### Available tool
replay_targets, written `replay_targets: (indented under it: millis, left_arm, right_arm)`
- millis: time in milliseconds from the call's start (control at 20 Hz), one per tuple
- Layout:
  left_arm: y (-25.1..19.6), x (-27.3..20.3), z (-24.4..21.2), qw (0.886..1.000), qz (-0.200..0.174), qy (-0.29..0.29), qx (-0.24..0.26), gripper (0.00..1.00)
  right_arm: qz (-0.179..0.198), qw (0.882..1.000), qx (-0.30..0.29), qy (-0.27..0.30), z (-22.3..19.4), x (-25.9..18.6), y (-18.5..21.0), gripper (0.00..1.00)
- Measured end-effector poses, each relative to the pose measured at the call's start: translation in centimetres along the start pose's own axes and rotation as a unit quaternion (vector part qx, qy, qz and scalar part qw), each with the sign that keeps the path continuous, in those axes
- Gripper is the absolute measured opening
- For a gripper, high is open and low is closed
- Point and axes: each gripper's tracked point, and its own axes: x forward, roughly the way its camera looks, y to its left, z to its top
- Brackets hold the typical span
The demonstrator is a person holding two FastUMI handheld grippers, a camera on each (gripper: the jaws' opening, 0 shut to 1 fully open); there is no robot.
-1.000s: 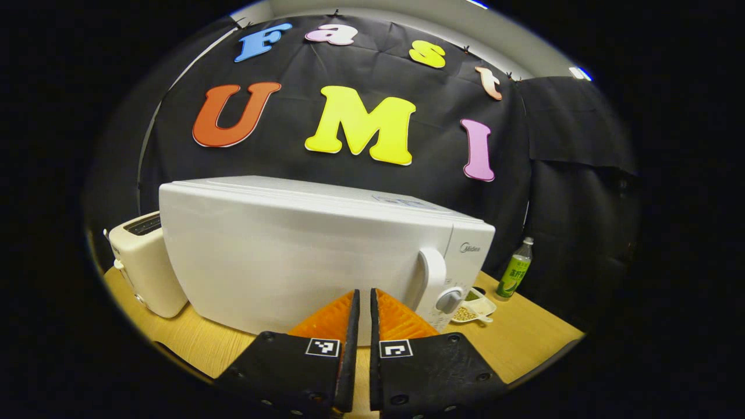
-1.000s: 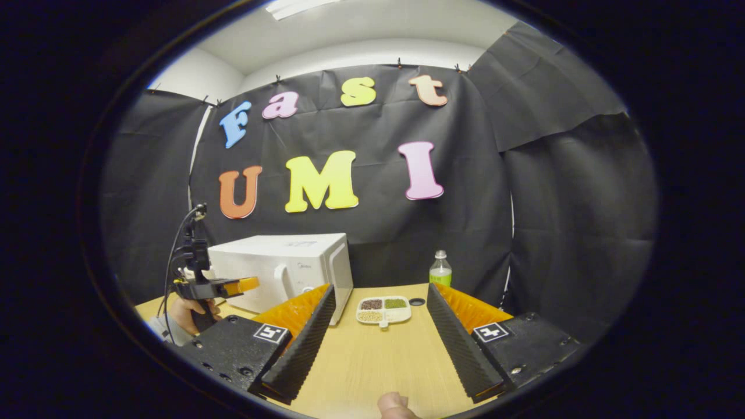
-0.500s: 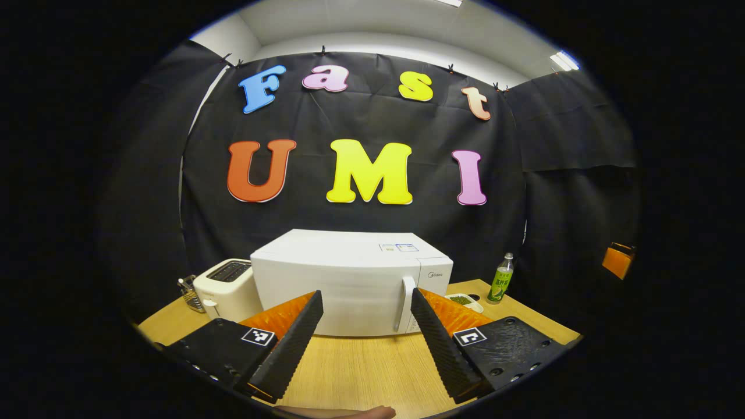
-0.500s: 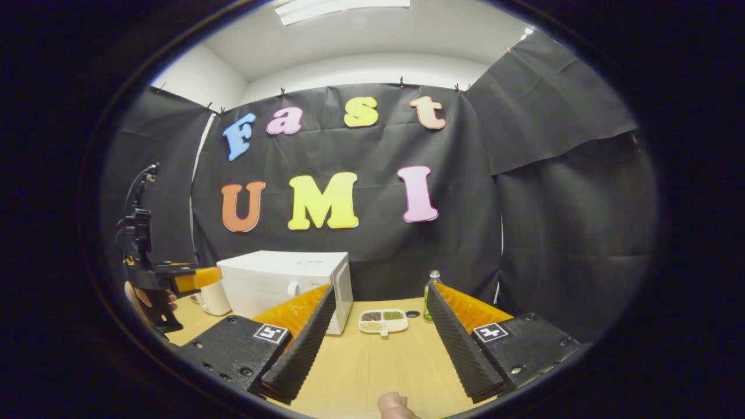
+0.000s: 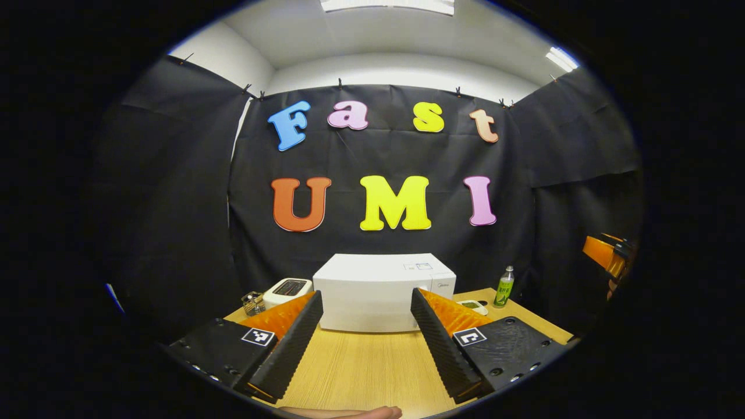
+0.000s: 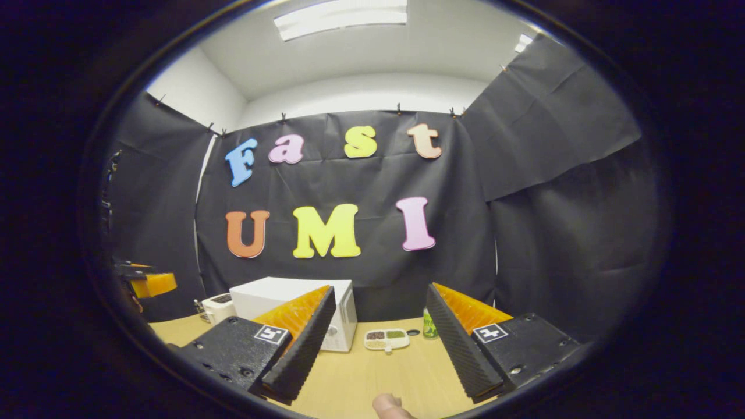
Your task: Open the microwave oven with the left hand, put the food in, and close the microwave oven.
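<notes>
— What's in front of you, biggest thing first?

— The worktop [image 5: 372,361] runs out ahead of me, and the microwave oven [image 5: 381,294] sits at its far side against the booth wall, door shut, well apart from both my grippers. Left of it stands a toaster [image 5: 286,289]. In the right gripper view the food tray [image 6: 386,339] lies on the worktop just to the right of the microwave oven, with a green bottle [image 6: 429,329] beyond it.

— And your grippers?

— My left gripper [image 5: 365,331] has its fingers spread wide with nothing between them. My right gripper [image 6: 379,337] is the same: fingers apart, empty.

— How do you expect things to handle?

— The microwave oven looks heavy and rigid, so I judge it won't slide when I pull. I'd take the door by its upright handle near the right edge of the front; I can barely make it out from here. The food tray looks light, shallow and stiff, with loose grains in three compartments, so I'd pinch one rim and keep it level. Tilted, it would likely spill.
</notes>
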Motion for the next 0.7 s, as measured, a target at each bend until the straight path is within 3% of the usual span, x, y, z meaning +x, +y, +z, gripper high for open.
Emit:
replay_targets:
  millis: [50, 450, 500, 550, 600, 700]
  left_arm:
    - [0.0, -0.8, 0.1, 1.0, -0.001, -0.005, -0.003, 0.95]
    - [-0.5, -2.5, -0.9, 1.0, -0.017, -0.015, 0.0, 0.95]
    - [-0.7, -2.6, -1.2, 1.0, -0.019, -0.01, 0.001, 0.95]
    - [-1.0, -2.6, -1.6, 1.0, -0.022, -0.006, 0.001, 0.95]
    - [-1.4, -2.6, -1.9, 1.0, -0.027, 0.001, 0.0, 0.95]
    - [-1.8, -2.8, -2.0, 0.999, -0.036, 0.004, -0.002, 0.95]
  right_arm:
    - [0.004, 1.0, 0.0, 0.007, -0.2, 0.1, 0.3, 1.0]
    - [0.018, 0.999, -0.005, 0.03, -1.7, 0.0, 1.7, 1.0]
    - [0.02, 0.999, -0.005, 0.033, -1.8, 0.0, 1.9, 0.91]
    - [0.023, 0.999, -0.004, 0.035, -1.9, 0.0, 2.0, 1.0]
    - [0.024, 0.999, -0.004, 0.035, -1.8, -0.1, 2.0, 0.91]
    - [0.023, 0.999, -0.005, 0.028, -1.4, -0.2, 1.9, 0.91]
